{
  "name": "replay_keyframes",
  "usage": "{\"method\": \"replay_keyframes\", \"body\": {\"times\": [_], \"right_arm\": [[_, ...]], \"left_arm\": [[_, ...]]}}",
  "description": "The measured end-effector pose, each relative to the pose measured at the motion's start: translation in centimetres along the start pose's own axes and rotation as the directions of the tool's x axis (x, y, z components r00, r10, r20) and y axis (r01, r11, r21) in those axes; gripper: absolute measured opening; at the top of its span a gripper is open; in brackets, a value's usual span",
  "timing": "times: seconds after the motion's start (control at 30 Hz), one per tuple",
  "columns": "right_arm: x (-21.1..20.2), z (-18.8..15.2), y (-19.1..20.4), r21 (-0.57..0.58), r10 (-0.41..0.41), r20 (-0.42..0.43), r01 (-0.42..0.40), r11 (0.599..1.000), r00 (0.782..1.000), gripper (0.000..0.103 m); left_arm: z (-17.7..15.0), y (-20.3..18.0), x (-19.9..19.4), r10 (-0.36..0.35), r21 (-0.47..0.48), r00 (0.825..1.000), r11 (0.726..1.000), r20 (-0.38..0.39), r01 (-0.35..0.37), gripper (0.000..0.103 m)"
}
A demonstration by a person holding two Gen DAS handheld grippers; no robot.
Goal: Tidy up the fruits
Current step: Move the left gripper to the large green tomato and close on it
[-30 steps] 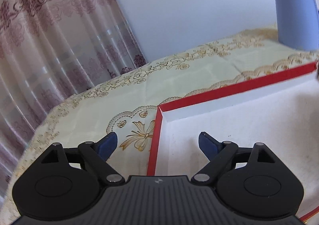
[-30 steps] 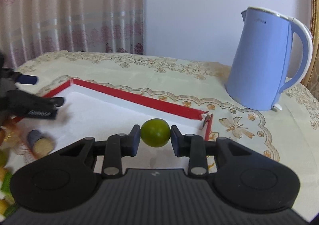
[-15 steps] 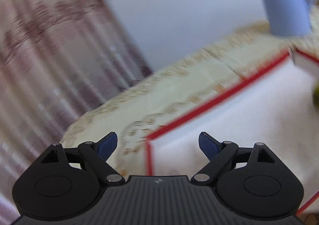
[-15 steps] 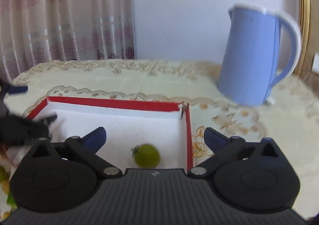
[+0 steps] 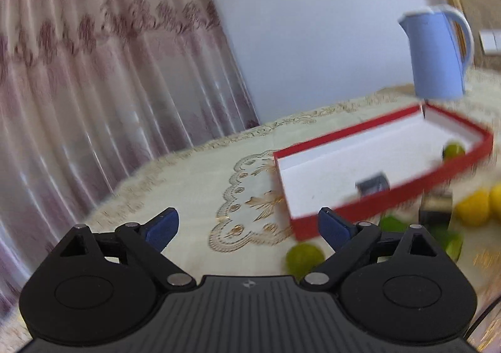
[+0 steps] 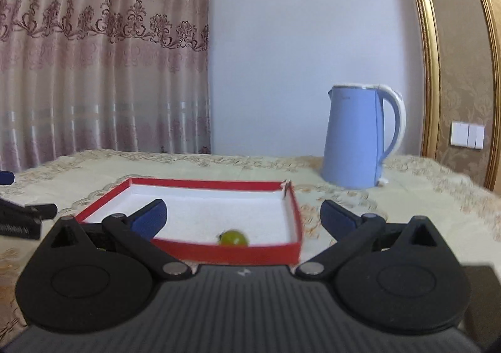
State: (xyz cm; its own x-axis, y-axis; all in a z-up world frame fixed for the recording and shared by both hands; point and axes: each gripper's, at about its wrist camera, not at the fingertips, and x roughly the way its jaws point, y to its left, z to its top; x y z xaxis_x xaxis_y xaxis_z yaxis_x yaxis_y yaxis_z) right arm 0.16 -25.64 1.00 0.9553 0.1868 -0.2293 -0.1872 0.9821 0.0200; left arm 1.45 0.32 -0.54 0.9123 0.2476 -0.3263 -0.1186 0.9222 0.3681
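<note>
The left gripper (image 5: 249, 224) is opening its jaws with nothing between them, above the table (image 5: 194, 184). A green fruit (image 5: 304, 256) lies just ahead to its right, outside the red box (image 5: 388, 193); yellow fruits (image 5: 474, 207) sit further right. The right gripper (image 6: 242, 215) stands wide open and empty, facing the box, where one green lime (image 6: 233, 238) rests against the near wall. A blue kettle (image 6: 360, 140) stands beyond, right.

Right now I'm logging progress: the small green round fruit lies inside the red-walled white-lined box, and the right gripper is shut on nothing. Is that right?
One thing is wrong: the right gripper is open, its blue fingers spread wide with nothing between them, as the right wrist view shows. The small green round fruit does lie inside the red-walled white-lined box.
</note>
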Motion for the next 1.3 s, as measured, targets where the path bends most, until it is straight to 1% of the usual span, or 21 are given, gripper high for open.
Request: {"method": "replay_keyframes", "body": {"times": [0.03, 0.1, 0.13, 0.2, 0.27, 0.33, 0.4, 0.5, 0.57, 0.6, 0.63, 0.67, 0.7, 0.73, 0.8, 0.87, 0.97, 1.1, 1.17, 1.23, 1.3], "right_arm": [[0.2, -0.4, -0.2, 0.021, 0.009, -0.018, -0.008, 1.000, 1.000, 0.103], [0.5, -1.0, -0.7, 0.080, 0.009, -0.029, -0.007, 0.997, 1.000, 0.103], [0.6, -1.4, -1.0, 0.112, 0.008, -0.028, -0.005, 0.994, 1.000, 0.103], [1.0, -1.9, -1.3, 0.137, 0.016, -0.034, -0.011, 0.990, 0.999, 0.103], [1.3, -2.4, -1.1, 0.126, 0.009, -0.040, -0.004, 0.992, 0.999, 0.103], [1.1, -2.5, -0.7, 0.112, -0.005, -0.029, 0.008, 0.994, 1.000, 0.103], [1.3, -2.5, -0.4, 0.094, -0.009, -0.039, 0.013, 0.996, 0.999, 0.103], [1.2, -2.5, 0.2, 0.057, -0.018, -0.049, 0.020, 0.998, 0.999, 0.103], [1.0, -2.5, 0.8, 0.027, -0.028, -0.044, 0.029, 0.999, 0.999, 0.103], [1.0, -2.5, 1.0, 0.016, -0.027, -0.044, 0.028, 0.999, 0.999, 0.103], [1.0, -2.5, 1.1, 0.010, -0.023, -0.045, 0.023, 1.000, 0.999, 0.103], [1.0, -2.4, 1.2, 0.007, -0.018, -0.047, 0.018, 1.000, 0.999, 0.103], [1.0, -2.4, 1.2, 0.006, -0.016, -0.050, 0.016, 1.000, 0.999, 0.103], [1.1, -2.4, 1.2, 0.008, -0.015, -0.054, 0.016, 1.000, 0.998, 0.103], [1.4, -2.4, 1.0, 0.017, -0.018, -0.070, 0.019, 1.000, 0.997, 0.103], [1.5, -2.4, 0.9, 0.029, -0.020, -0.079, 0.022, 0.999, 0.997, 0.103], [1.7, -2.4, 0.7, 0.036, -0.014, -0.087, 0.018, 0.999, 0.996, 0.103], [1.7, -2.4, 0.6, 0.037, -0.015, -0.092, 0.018, 0.999, 0.996, 0.103], [1.7, -2.5, 0.6, 0.038, -0.015, -0.090, 0.018, 0.999, 0.996, 0.103], [1.6, -2.4, 0.6, 0.037, -0.012, -0.084, 0.015, 0.999, 0.996, 0.103], [1.3, -2.4, 0.7, 0.034, -0.004, -0.069, 0.006, 0.999, 0.998, 0.103]], "left_arm": [[-0.4, -0.4, 0.0, 0.004, 0.035, 1.000, 0.999, 0.004, -0.004, 0.096], [-0.9, -0.5, 0.2, -0.006, 0.048, 1.000, 0.999, 0.009, 0.005, 0.096], [-1.1, -0.3, 0.5, -0.028, 0.036, 1.000, 0.999, 0.005, 0.028, 0.096], [-1.4, 0.1, 0.7, -0.085, 0.011, 0.996, 0.996, -0.011, 0.085, 0.096], [-1.5, 0.3, 1.2, -0.110, -0.009, 0.993, 0.994, -0.043, 0.110, 0.096], [-1.9, 0.3, 1.3, -0.120, -0.019, 0.991, 0.993, -0.051, 0.119, 0.096], [-1.7, 0.2, 1.6, -0.138, -0.029, 0.989, 0.990, -0.063, 0.136, 0.096], [-1.4, 0.3, 2.2, -0.191, -0.079, 0.978, 0.980, -0.088, 0.185, 0.096], [-1.5, 0.2, 2.8, -0.212, -0.103, 0.970, 0.974, -0.115, 0.201, 0.095], [-1.6, 0.2, 3.0, -0.210, -0.105, 0.969, 0.975, -0.127, 0.198, 0.092], [-1.7, 0.2, 3.2, -0.209, -0.107, 0.969, 0.975, -0.132, 0.195, 0.085], [-1.9, 0.4, 3.2, -0.209, -0.116, 0.969, 0.974, -0.132, 0.194, 0.074], [-1.9, 0.7, 3.5, -0.217, -0.127, 0.965, 0.972, -0.146, 0.199, 0.068], [-2.0, 1.0, 3.7, -0.235, -0.145, 0.959, 0.966, -0.156, 0.213, 0.064], [-2.2, 1.7, 4.1, -0.290, -0.201, 0.944, 0.946, -0.161, 0.256, 0.058], [-2.2, 1.9, 4.2, -0.312, -0.219, 0.936, 0.936, -0.161, 0.274, 0.057], [-2.3, 1.5, 4.0, -0.307, -0.209, 0.939, 0.939, -0.153, 0.273, 0.057], [-2.1, 1.1, 4.4, -0.315, -0.223, 0.935, 0.935, -0.161, 0.276, 0.055], [-2.0, 1.0, 4.9, -0.327, -0.251, 0.928, 0.927, -0.181, 0.278, 0.045], [-2.1, 0.9, 5.5, -0.352, -0.287, 0.914, 0.913, -0.201, 0.289, 0.040], [-2.1, 0.9, 5.4, -0.339, -0.285, 0.920, 0.917, -0.198, 0.277, 0.035]]}}
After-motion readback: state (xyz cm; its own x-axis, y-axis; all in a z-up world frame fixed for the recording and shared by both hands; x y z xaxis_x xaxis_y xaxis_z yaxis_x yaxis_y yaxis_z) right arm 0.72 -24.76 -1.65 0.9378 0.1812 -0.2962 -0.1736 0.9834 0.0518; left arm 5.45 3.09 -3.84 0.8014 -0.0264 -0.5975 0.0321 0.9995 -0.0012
